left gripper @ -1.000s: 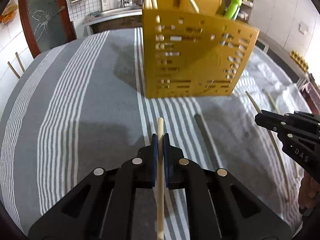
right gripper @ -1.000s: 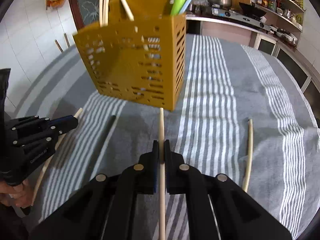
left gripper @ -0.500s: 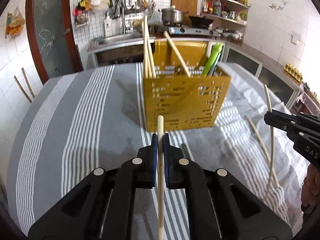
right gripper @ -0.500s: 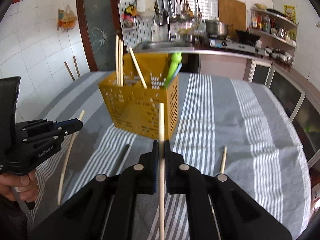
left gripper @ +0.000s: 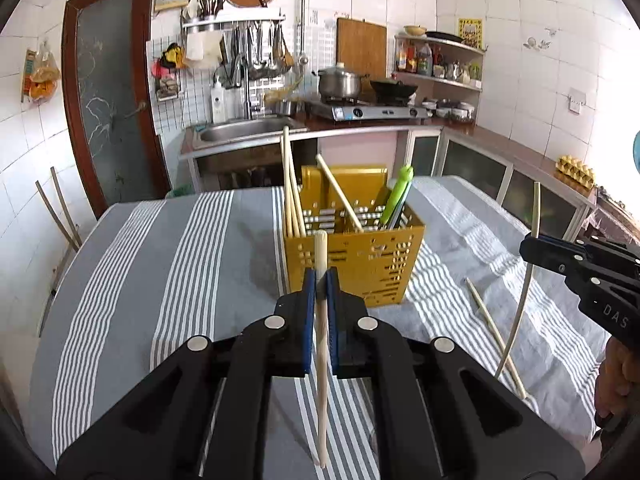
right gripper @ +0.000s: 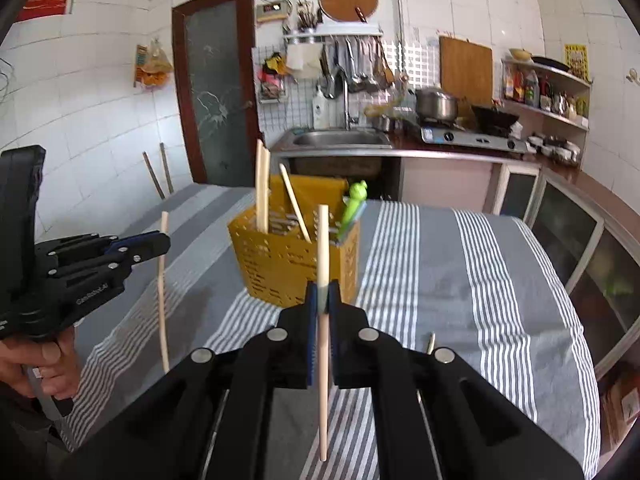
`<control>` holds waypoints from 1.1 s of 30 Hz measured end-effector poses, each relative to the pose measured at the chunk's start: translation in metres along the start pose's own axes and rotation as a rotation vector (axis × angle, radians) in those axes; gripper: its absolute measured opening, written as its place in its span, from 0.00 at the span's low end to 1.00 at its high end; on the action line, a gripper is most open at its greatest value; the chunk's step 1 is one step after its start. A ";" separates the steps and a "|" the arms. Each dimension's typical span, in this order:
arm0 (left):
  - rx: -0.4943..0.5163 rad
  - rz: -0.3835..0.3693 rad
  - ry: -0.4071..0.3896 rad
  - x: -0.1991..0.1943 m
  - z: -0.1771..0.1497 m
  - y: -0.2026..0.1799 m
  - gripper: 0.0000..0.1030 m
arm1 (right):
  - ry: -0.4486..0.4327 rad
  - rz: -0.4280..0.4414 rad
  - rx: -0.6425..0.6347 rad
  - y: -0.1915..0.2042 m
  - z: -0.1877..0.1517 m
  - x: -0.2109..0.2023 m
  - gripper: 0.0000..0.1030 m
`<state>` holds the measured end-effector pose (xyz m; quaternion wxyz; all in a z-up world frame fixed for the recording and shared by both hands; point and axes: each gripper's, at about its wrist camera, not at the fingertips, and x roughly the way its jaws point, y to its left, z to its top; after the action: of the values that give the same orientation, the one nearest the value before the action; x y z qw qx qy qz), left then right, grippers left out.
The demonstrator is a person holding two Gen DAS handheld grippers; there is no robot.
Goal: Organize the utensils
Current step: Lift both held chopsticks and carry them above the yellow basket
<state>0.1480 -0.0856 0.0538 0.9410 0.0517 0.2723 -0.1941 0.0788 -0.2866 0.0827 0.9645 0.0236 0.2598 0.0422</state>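
A yellow perforated utensil holder (left gripper: 352,260) stands on the striped tablecloth, with several chopsticks and a green utensil (left gripper: 396,200) in it; it also shows in the right wrist view (right gripper: 292,264). My left gripper (left gripper: 319,280) is shut on a pale chopstick (left gripper: 322,360), held upright in the air short of the holder. My right gripper (right gripper: 322,292) is shut on another pale chopstick (right gripper: 323,344), also upright. Each gripper appears in the other's view: the right one (left gripper: 532,246) and the left one (right gripper: 160,242), both with their sticks.
A loose chopstick (left gripper: 496,336) lies on the cloth right of the holder, and another tip (right gripper: 430,342) shows near the right gripper. The grey striped tablecloth (left gripper: 180,260) covers the table. A kitchen counter with sink (left gripper: 244,132) and stove stands behind.
Both grippers have risen and pulled back from the table with their chopsticks, which now stand upright. The holder looks smaller and farther away.
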 end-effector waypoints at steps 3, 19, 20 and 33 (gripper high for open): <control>0.006 0.001 -0.024 -0.007 0.007 -0.001 0.04 | -0.027 0.000 -0.002 -0.001 0.007 -0.006 0.06; 0.003 -0.015 -0.160 -0.026 0.076 0.002 0.04 | -0.135 0.010 -0.021 -0.004 0.058 -0.013 0.06; 0.003 -0.015 -0.167 -0.026 0.081 0.002 0.04 | -0.144 0.011 -0.023 -0.005 0.063 -0.013 0.06; 0.011 -0.052 -0.204 -0.012 0.123 0.008 0.04 | -0.209 0.037 -0.048 0.001 0.102 -0.003 0.06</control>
<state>0.2024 -0.0988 0.1645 0.9582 0.0299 0.1752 -0.2242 0.1275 -0.2881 0.1726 0.9856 0.0096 0.1563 0.0636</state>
